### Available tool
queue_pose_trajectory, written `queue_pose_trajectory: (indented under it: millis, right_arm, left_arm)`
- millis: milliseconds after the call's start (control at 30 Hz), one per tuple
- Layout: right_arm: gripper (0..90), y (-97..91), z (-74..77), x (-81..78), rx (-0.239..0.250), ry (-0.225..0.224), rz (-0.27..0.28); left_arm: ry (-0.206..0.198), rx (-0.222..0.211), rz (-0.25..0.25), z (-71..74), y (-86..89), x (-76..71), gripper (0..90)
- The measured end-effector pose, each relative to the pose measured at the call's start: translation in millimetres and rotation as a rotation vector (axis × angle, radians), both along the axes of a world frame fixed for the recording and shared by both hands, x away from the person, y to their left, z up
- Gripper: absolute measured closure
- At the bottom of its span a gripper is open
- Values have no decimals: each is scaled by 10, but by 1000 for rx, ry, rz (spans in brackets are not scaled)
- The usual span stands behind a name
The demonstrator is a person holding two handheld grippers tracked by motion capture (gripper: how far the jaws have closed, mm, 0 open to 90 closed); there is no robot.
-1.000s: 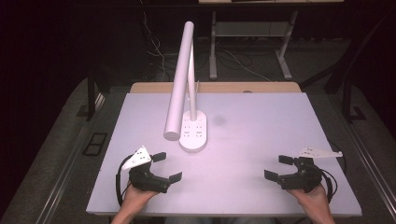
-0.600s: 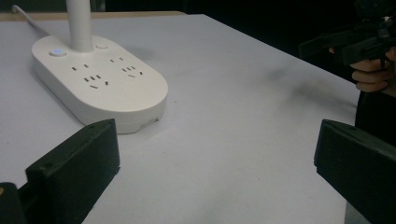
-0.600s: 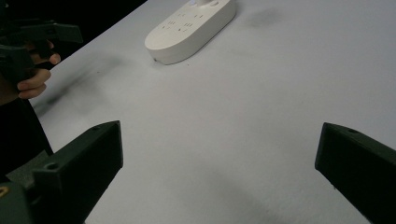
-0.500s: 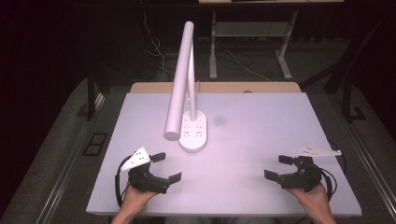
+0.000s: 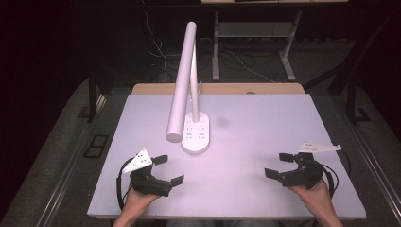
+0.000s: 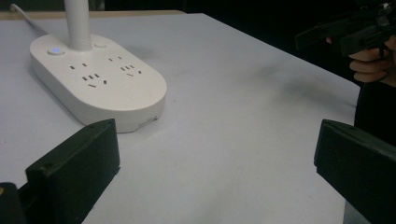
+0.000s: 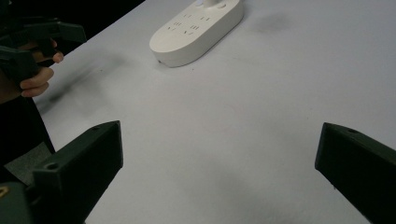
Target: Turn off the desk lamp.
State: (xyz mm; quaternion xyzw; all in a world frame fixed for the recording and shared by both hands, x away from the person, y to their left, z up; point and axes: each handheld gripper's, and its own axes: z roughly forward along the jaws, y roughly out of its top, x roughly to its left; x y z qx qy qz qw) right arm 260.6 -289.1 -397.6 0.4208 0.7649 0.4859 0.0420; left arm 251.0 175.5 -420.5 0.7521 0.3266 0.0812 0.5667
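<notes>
Fingers are held spread on both the left gripper (image 5: 169, 169) and right gripper (image 5: 280, 164), parked near the white oval socket-base desk lamp (image 5: 195, 135), seemingly hovering.

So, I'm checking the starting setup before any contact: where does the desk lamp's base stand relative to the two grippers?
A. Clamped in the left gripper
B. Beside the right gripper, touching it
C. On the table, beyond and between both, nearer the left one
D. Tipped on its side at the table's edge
C: the lamp base stands flat on the table, apart from the open left gripper and right gripper.
</notes>
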Motion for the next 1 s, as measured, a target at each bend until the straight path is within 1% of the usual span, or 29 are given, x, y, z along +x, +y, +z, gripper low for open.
queue_pose_trajectory:
  millis: [100,167,267,467,533,633,667,767,1000]
  right_arm:
    - [9,20,26,42,-1,3,11]
    - [9,38,39,67,-16,3,18]
    - [9,60,62,103,-23,7,28]
    - [9,94,153,193,-15,4,42]
    - [10,111,195,221,-22,7,48]
    - [9,142,250,268,-27,1,58]
    - [10,157,269,280,-24,7,59]
    - [10,187,314,326,-23,6,69]
    - [10,268,366,432,-37,3,83]
  left_arm:
    - [1,0,1,1,3,-2,0]
    - [0,-2,5,1,6,-1,0]
    - [1,0,5,2,10,-1,0]
    - [0,-2,4,3,11,-3,0]
    - [0,-2,4,3,11,-3,0]
    - [1,-1,5,3,11,-5,0]
    - [1,-1,5,3,11,-5,0]
    - [1,-4,6,4,10,-6,0]
    - [0,-4,8,2,14,-1,0]
